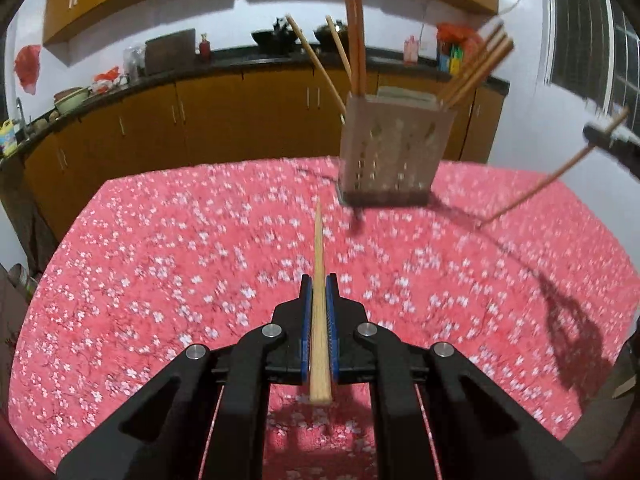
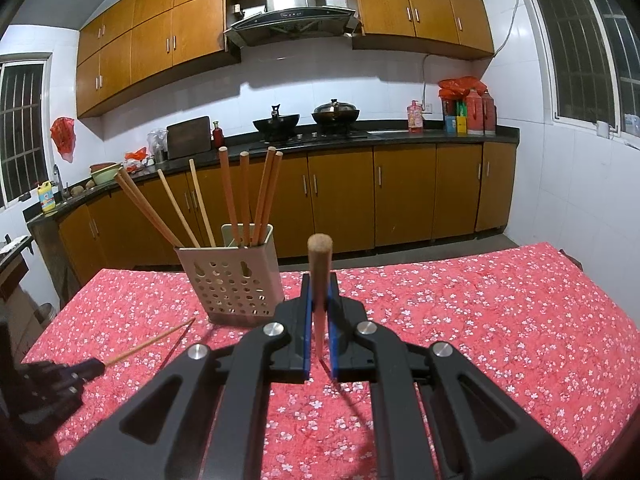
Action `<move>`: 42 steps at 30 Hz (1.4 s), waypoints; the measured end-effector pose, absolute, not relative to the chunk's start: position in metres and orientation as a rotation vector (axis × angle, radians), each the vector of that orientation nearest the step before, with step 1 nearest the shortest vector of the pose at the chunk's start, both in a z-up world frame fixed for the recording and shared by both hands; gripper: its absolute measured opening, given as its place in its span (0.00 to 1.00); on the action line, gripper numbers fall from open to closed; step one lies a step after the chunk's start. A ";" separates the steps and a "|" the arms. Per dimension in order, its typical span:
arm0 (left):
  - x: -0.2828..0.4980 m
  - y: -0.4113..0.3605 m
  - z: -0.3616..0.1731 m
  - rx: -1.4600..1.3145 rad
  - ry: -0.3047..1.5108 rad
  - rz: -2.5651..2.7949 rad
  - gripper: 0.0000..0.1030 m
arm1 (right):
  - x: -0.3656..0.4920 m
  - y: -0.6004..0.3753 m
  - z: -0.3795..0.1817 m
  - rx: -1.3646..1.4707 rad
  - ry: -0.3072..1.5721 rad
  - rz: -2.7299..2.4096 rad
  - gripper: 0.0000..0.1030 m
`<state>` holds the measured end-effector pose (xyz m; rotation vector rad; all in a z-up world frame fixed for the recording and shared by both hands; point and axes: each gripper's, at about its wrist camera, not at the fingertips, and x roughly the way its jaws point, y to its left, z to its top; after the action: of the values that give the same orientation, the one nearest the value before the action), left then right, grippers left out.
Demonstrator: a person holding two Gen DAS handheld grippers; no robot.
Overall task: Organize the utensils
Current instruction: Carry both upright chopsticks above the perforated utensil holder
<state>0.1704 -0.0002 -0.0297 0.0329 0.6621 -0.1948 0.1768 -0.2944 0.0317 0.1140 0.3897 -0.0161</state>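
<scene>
A perforated metal utensil holder (image 1: 386,152) (image 2: 232,280) stands on the red floral tablecloth and holds several wooden chopsticks. My left gripper (image 1: 319,284) is shut on a pale chopstick (image 1: 319,280) that points forward toward the holder. It also shows at the left of the right wrist view (image 2: 148,345). My right gripper (image 2: 319,280) is shut on a reddish-brown chopstick (image 2: 320,264), held above the table right of the holder. The right gripper (image 1: 604,136) also shows at the right edge of the left wrist view with its chopstick (image 1: 548,180).
The red floral tablecloth (image 2: 480,320) covers the table. Behind it run wooden kitchen cabinets (image 2: 400,196) and a dark counter with woks, bottles and a cutting board. A window (image 2: 580,40) is on the right wall.
</scene>
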 end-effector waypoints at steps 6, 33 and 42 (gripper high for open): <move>0.156 0.011 0.015 -0.024 0.539 -0.197 0.07 | 0.175 -0.295 0.034 0.112 0.377 -0.012 0.08; 0.171 -0.016 0.156 -0.049 0.195 -0.271 0.07 | 0.166 -0.263 0.164 0.107 0.117 0.236 0.07; 0.202 -0.028 0.190 -0.108 0.094 -0.231 0.07 | 0.207 -0.255 0.191 0.095 0.070 0.212 0.07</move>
<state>0.2017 -0.0280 0.1900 -0.1078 0.0944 -0.2306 0.2073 -0.2545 0.1911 0.0954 0.0704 0.2120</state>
